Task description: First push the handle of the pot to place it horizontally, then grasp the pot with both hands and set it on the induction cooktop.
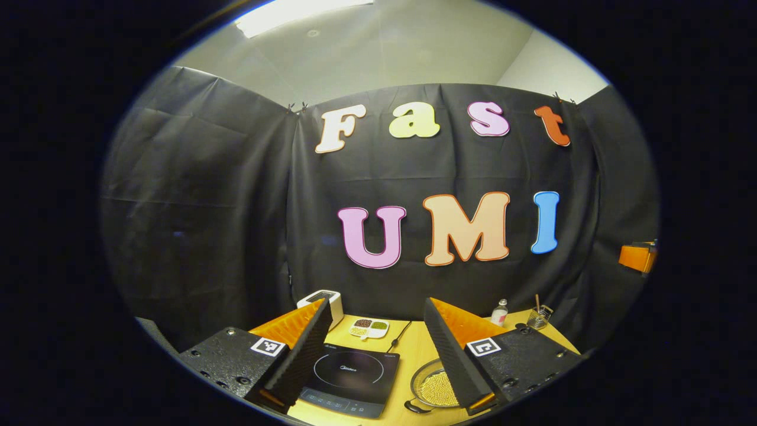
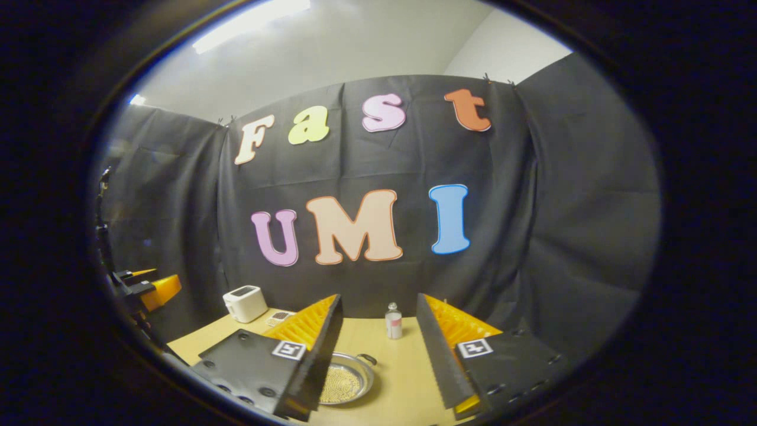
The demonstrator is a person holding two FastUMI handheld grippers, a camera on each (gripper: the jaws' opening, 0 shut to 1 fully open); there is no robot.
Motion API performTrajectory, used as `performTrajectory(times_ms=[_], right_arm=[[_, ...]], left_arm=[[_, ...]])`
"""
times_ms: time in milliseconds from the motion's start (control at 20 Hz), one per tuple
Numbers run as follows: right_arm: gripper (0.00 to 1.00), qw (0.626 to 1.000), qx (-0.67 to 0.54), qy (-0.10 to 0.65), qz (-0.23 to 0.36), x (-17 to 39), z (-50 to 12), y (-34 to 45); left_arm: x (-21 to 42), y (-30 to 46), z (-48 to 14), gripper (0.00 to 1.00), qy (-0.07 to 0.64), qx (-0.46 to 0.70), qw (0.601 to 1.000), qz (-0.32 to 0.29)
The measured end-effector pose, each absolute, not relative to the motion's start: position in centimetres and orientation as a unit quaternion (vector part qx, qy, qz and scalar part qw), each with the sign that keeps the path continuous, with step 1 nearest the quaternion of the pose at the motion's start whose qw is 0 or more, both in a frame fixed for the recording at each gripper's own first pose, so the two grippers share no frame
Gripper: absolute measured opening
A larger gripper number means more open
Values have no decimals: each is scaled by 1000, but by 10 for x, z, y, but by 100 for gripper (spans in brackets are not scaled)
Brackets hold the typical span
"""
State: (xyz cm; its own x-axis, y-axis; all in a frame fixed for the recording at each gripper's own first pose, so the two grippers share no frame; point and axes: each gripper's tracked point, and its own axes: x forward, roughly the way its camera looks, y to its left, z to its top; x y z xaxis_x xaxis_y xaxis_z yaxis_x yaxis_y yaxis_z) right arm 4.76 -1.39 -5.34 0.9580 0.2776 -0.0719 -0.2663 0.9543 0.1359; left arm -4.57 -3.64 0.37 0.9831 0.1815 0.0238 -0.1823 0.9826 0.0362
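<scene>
Both grippers, left (image 1: 375, 355) and right (image 2: 375, 355), hover w/ jaws spread wide, nothing held. Landmark = induction cooktop (image 1: 352, 381), the biggest item on the wood table (image 2: 390, 384); brand mark in its ring too small to read. Pot (image 1: 434, 387) w/ pale beads sits just right of cooktop, apart from it, black handle (image 1: 416, 407) at near rim; in right gripper view the pot (image 2: 343, 381) lies between the fingers. White toaster (image 1: 324, 303) behind cooktop, sectioned dish (image 1: 369, 328) beside it. Small bottle (image 2: 393, 322) behind pot, label unreadable.
</scene>
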Motion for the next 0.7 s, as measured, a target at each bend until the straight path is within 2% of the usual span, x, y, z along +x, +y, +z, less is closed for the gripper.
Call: performTrajectory(times_ms=[150,250,350,400,450,500,700], right_arm=[[17,987,61,56,137,57,-66,-16],[0,986,55,69,142,60,-76,-13],[6,985,52,82,144,61,-87,-11],[6,984,53,89,148,61,-92,-7],[6,983,53,98,149,61,-100,-3],[7,981,52,108,152,59,-108,2],[7,976,45,146,153,47,-137,21]], left_arm=[[-45,-37,6,92,-13,23,995,100],[-42,-38,3,96,-9,21,994,104],[-41,-37,-1,92,-4,21,994,105],[-40,-36,-2,95,-3,21,994,106],[-38,-33,-3,92,-1,22,994,107],[-36,-31,-6,95,1,22,994,107],[-29,-20,-9,95,0,16,995,100]])
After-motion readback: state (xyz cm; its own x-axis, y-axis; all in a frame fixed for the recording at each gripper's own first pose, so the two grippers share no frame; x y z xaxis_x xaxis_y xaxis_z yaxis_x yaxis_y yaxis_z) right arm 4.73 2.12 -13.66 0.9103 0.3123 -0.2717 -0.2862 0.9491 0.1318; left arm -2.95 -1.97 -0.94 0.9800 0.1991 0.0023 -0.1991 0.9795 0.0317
